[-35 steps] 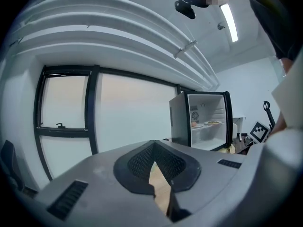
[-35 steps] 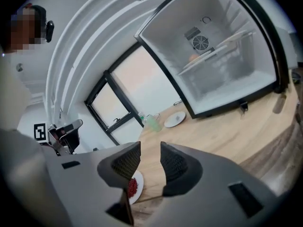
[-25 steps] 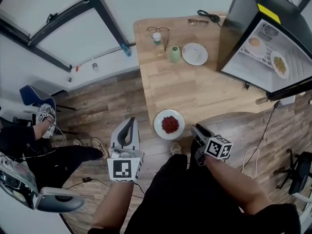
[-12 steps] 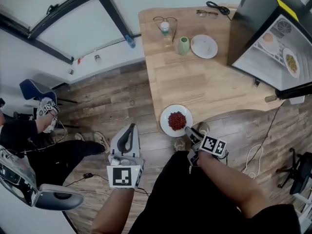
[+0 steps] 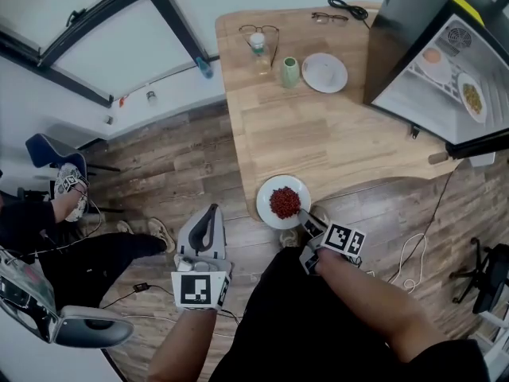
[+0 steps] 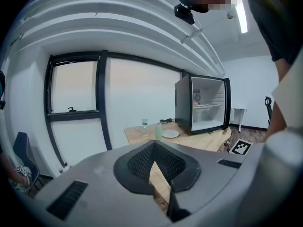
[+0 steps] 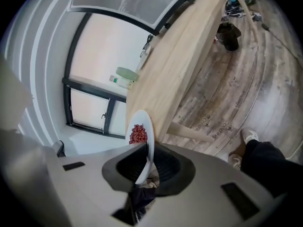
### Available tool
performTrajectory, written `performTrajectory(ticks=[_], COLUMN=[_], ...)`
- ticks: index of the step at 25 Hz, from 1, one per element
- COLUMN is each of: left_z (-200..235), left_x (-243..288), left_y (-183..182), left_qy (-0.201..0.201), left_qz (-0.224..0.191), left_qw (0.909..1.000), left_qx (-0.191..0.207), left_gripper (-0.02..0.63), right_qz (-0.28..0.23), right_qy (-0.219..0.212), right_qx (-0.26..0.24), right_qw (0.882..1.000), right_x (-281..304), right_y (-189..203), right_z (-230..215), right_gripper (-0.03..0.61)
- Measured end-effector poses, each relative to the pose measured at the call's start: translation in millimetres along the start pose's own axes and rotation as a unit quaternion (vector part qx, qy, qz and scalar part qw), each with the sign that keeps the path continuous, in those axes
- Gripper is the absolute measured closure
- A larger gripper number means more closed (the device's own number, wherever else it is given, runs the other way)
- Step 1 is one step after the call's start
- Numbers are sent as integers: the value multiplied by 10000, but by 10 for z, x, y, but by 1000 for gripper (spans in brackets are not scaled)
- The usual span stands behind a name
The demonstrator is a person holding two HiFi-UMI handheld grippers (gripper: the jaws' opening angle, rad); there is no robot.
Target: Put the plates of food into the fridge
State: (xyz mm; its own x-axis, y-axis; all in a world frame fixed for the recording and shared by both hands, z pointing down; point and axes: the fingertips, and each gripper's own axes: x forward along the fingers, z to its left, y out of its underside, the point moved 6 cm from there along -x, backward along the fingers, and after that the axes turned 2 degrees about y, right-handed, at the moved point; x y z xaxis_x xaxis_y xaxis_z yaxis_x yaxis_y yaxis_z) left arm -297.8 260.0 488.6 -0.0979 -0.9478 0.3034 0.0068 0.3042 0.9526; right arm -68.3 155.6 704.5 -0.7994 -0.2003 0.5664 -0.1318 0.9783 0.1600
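While the left gripper (image 5: 211,212) hangs shut and empty, the right gripper (image 5: 305,214) has just clamped the rim of the plate (image 5: 266,202) at the near edge of the table (image 5: 310,138).

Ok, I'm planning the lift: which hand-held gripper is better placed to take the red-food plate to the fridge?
Right hand-held gripper: its jaws have just been closing, with the near rim of the plate between them. The left hand-held gripper is empty, over the floor, apart from the plate.
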Motion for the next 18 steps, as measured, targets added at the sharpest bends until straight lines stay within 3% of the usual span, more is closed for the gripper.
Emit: performTrajectory(ticks=[11, 18], left_z=[-162, -410], left_x=[428, 740], left_y=[-190, -453], left_qy=[281, 643], left_qz=[-317, -544], left_qw=[9991, 9961], left_qx=[98, 263], left_gripper=[611, 611], right_qz=[42, -696], right_qy=[-550, -809], right_qx=[-149, 87], right_qw=[9984, 9943], right_x=[-313, -1006], right_y=[-104, -678], right_z=[261, 341], right_gripper=[548, 548])
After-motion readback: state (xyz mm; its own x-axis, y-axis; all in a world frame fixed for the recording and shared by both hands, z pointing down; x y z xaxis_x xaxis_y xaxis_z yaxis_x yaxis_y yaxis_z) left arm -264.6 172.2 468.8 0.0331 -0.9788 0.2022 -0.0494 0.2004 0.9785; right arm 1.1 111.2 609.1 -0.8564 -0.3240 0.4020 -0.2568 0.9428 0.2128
